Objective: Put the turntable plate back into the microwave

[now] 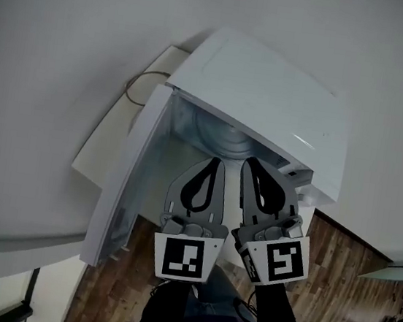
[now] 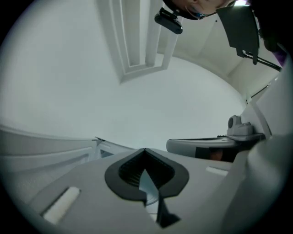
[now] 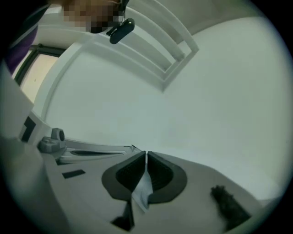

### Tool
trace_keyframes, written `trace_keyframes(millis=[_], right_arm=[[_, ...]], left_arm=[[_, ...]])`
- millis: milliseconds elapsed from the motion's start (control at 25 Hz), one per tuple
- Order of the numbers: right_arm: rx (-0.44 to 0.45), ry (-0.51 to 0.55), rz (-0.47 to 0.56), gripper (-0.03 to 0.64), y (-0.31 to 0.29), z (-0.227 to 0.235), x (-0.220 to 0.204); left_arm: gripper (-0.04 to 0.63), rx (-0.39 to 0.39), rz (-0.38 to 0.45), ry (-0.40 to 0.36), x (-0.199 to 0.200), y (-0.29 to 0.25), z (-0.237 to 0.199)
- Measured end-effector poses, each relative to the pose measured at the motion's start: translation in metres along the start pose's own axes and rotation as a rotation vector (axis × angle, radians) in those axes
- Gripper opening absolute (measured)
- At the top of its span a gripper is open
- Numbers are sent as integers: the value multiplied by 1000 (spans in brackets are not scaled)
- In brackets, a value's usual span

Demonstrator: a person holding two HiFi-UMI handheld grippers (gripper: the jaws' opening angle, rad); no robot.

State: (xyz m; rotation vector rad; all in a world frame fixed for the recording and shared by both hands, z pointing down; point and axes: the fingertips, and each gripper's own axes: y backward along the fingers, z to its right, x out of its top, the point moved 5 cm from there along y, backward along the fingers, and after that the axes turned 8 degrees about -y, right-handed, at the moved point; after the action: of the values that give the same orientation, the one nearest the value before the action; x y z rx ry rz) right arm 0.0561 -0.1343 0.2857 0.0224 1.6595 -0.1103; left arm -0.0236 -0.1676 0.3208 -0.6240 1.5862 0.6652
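Both the left gripper (image 1: 212, 162) and right gripper (image 1: 250, 162) are pressed together, empty, near the open microwave (image 1: 269, 92); its turntable plate (image 1: 216, 133) seems seated, so closing the door (image 1: 121, 183) likely comes next.

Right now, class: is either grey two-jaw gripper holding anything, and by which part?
Nothing is held. The left gripper and the right gripper both have their jaws together and empty.

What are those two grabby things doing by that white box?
A person holds a gripper in each hand. The left gripper and right gripper sit side by side in front of the open microwave. Both pairs of jaws are shut on nothing. A round plate seems to lie inside already.
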Motion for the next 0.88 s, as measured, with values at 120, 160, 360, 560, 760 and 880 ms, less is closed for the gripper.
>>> trace_keyframes(millis=[120,160,360,560,760,880], right_arm=[[-26,24,57,12,13,-3,10],[-22,24,75,11,17,-4,13],[13,46,141,9,29,-10,30],[23,81,180,9,33,-14,43],[27,102,193,9,34,-18,47],[22,107,194,9,36,-19,48]], left_arm=[[5,26,31,-74,15,11,4],[5,28,34,-88,19,13,6],[5,22,77,-149,44,17,18],[5,38,108,-199,57,23,19],[5,51,124,-209,62,28,18],[5,58,127,-200,62,29,19]])
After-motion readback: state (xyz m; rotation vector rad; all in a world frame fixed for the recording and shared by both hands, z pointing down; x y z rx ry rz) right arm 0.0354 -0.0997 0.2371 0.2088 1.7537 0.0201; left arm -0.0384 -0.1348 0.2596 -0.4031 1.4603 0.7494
